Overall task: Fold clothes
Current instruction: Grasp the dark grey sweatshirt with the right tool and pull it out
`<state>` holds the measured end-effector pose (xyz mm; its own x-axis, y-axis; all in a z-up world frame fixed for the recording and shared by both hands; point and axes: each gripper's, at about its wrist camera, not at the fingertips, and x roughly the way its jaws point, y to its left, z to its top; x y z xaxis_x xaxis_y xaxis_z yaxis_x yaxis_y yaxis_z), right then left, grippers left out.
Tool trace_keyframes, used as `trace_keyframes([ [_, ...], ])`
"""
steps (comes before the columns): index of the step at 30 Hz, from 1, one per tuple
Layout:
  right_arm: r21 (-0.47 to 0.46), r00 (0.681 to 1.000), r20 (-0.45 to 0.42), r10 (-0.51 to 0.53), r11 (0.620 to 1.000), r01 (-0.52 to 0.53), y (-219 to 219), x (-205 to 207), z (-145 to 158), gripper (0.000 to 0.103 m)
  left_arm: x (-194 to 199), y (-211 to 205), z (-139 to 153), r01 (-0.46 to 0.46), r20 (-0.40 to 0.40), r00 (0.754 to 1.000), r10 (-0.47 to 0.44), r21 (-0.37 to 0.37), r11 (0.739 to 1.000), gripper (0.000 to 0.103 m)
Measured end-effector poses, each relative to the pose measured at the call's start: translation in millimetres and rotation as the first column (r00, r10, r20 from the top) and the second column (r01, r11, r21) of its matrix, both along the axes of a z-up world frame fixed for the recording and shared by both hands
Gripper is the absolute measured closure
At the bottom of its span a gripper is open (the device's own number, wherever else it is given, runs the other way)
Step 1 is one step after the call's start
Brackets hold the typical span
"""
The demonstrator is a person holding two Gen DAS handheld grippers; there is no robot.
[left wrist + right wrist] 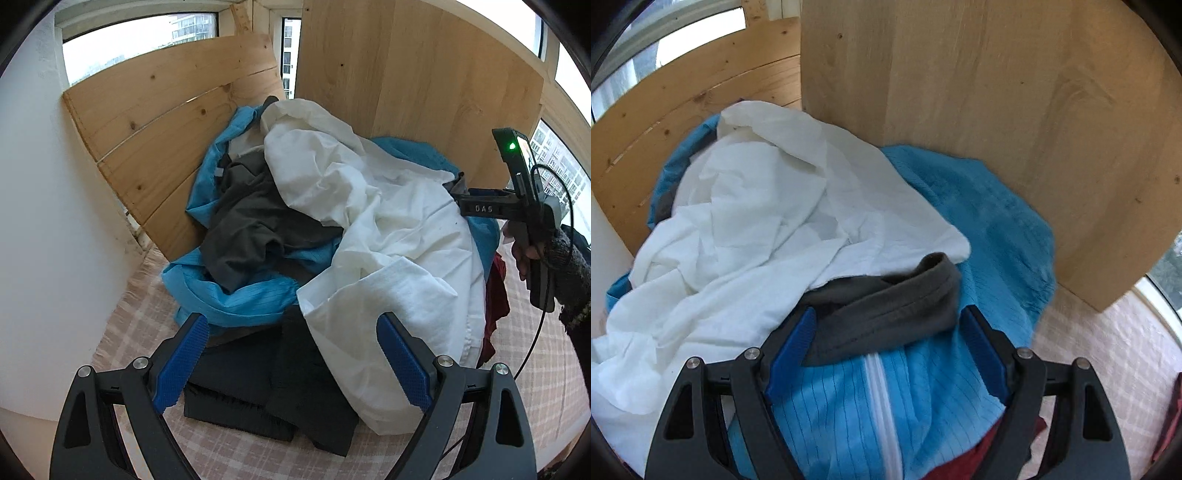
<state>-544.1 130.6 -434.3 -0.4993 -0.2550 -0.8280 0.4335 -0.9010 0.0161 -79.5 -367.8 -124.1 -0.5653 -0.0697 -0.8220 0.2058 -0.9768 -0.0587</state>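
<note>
A heap of clothes lies on a checked cloth surface (144, 321). A white garment (369, 221) lies on top, over a blue striped garment (236, 299), a grey shirt (255, 221) and folded dark clothes (266, 387). My left gripper (291, 365) is open, its jaws either side of the dark clothes and the white hem. My right gripper (886, 350) is open over the blue garment (979, 221) with a white zip (879, 398), straddling a grey hem (886, 310). The white garment (757, 229) lies to its left. The right gripper also shows in the left wrist view (458, 184).
Wooden boards (166, 122) and a lighter panel (406, 81) stand behind the heap, with windows beyond. A white wall (44, 221) is on the left. A dark red garment (496, 295) lies at the heap's right edge; it also shows in the right wrist view (964, 469).
</note>
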Motion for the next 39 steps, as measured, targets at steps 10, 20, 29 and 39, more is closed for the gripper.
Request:
trace_keyframes([
  [10, -0.088, 0.998, -0.028, 0.058, 0.994, -0.06, -3, 14, 47, 0.095, -3, 4, 3, 0.011, -0.014, 1.0, -0.011, -0.009, 1.0, 0.01],
  [20, -0.144, 0.952, -0.279, 0.129, 0.974, -0.174, -53, 26, 183, 0.096, 11, -6, 31, -0.025, -0.092, 0.996, 0.022, -0.034, 0.999, 0.01],
  [29, -0.166, 0.842, -0.52, 0.146, 0.949, -0.267, -81, 72, 317, 0.097, 33, -27, 62, -0.089, -0.176, 0.981, 0.076, -0.068, 0.994, 0.01],
  [39, -0.171, 0.722, -0.691, 0.042, 0.961, -0.219, -18, 144, 428, 0.097, 43, -32, 104, -0.075, -0.262, 0.964, 0.038, -0.133, 0.988, 0.01],
])
